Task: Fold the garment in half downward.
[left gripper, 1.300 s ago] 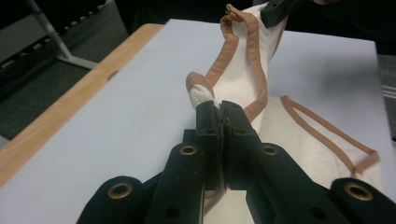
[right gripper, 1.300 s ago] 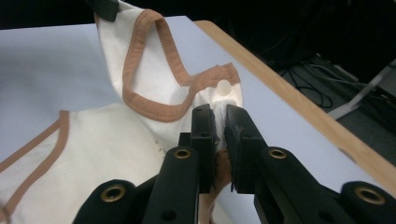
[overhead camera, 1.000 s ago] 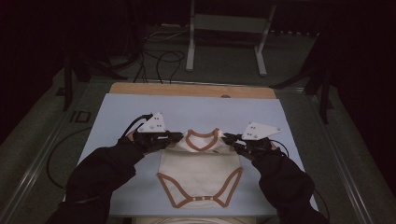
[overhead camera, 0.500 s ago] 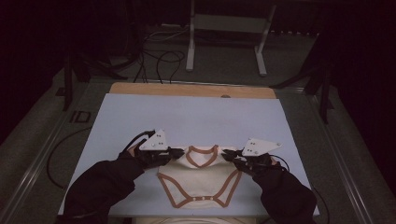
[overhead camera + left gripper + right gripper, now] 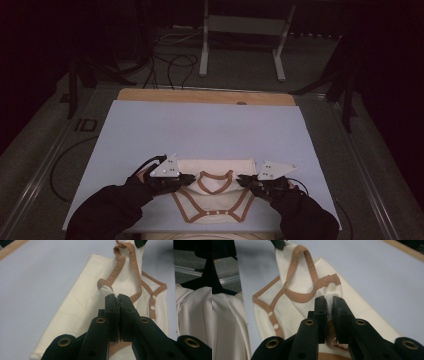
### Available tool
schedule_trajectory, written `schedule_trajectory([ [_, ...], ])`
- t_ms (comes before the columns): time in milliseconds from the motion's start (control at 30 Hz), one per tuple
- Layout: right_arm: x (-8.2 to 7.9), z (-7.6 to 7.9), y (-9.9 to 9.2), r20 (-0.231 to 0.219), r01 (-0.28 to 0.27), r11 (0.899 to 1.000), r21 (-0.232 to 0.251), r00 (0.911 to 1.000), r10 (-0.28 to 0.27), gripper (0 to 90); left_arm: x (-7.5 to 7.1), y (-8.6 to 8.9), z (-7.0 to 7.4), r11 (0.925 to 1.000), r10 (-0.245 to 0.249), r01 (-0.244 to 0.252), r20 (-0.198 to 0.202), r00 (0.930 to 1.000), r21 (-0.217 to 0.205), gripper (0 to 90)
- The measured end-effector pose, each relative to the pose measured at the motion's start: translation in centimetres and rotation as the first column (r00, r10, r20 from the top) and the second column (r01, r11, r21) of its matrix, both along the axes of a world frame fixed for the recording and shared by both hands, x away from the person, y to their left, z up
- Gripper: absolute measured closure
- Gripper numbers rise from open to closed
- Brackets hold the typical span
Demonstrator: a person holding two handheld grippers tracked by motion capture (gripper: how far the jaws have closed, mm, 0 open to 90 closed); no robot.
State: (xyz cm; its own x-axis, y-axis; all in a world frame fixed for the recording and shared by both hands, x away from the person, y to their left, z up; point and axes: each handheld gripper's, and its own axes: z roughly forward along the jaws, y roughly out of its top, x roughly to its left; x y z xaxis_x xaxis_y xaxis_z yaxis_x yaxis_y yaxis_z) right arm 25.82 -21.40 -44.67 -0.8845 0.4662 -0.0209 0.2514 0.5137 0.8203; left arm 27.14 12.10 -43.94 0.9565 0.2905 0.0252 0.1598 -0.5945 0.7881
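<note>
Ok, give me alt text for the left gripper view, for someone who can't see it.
The left gripper, jaws shut, pinches a shoulder of a cream baby bodysuit with tan trim. The garment drapes onto a pale blue table cover, over a folded cream cloth.

Near the lower middle of the high view lie one cream baby bodysuit with brown trim (image 5: pixel 214 197), two black two-jaw grippers, left (image 5: pixel 181 181) and right (image 5: pixel 246 181), one pale blue table mat (image 5: pixel 200 130), and two grey triangular plates (image 5: pixel 166 166).
</note>
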Motion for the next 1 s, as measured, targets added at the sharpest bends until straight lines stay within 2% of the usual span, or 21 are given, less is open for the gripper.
schedule_trajectory([
  [200,-1.1,-1.2,0.0,-0.031,-0.013,1.000,-0.007,0.9994,0.013,82.3,-0.8,0.0,-1.0,0.9998,-0.006,0.006,-0.007,1.0000,0.019,87.4],
  [333,-1.5,-2.2,-0.3,-0.069,-0.009,1.000,-0.008,0.9976,0.008,82.3,-1.4,-0.3,-1.9,0.9994,-0.017,0.018,-0.032,0.9994,0.030,87.4],
  [467,-1.8,-2.6,-0.3,-0.081,-0.011,1.000,-0.005,0.9966,0.010,82.3,-2.2,-0.5,-2.8,0.9989,-0.032,0.034,-0.062,0.9976,0.033,87.3],
  [533,-2.1,-2.7,-0.3,-0.092,-0.023,1.000,0.001,0.9955,0.023,82.0,-2.8,-0.7,-2.9,0.9982,-0.045,0.046,-0.047,0.9979,0.037,87.2],
  [633,-2.6,-3.0,-0.4,-0.089,-0.039,0.999,-0.004,0.9953,0.038,81.3,-3.6,-0.7,-3.3,0.9970,-0.065,0.067,-0.049,0.9967,0.037,87.0],
  [700,-3.0,-3.2,-0.7,-0.100,-0.036,0.999,0.007,0.9943,0.036,81.3,-3.9,-0.5,-3.7,0.9957,-0.079,0.082,-0.053,0.9954,0.043,87.0],
  [767,-3.2,-3.4,-1.0,-0.103,-0.034,0.999,0.010,0.9940,0.035,81.3,-4.0,-0.3,-4.2,0.9957,-0.080,0.084,-0.080,0.9935,0.040,86.8],
  [833,-3.4,-3.6,-1.2,-0.127,-0.032,0.999,0.024,0.9913,0.034,80.5,-4.2,0.0,-4.4,0.9953,-0.086,0.090,-0.092,0.9921,0.035,86.5],
  [933,-3.6,-3.8,-1.6,-0.145,-0.018,0.999,0.039,0.9892,0.023,78.0,-4.5,0.2,-4.6,0.9925,-0.116,0.119,-0.105,0.9877,0.027,81.3],
  [967,-3.6,-3.8,-1.7,-0.145,-0.022,0.999,0.041,0.9890,0.028,75.7,-4.6,0.2,-4.7,0.9911,-0.125,0.130,-0.126,0.9841,0.030,79.2],
  [1000,-3.6,-3.8,-1.8,-0.152,-0.023,0.999,0.042,0.9880,0.029,72.7,-4.7,0.2,-4.7,0.9895,-0.137,0.141,-0.127,0.9824,0.028,77.7],
])
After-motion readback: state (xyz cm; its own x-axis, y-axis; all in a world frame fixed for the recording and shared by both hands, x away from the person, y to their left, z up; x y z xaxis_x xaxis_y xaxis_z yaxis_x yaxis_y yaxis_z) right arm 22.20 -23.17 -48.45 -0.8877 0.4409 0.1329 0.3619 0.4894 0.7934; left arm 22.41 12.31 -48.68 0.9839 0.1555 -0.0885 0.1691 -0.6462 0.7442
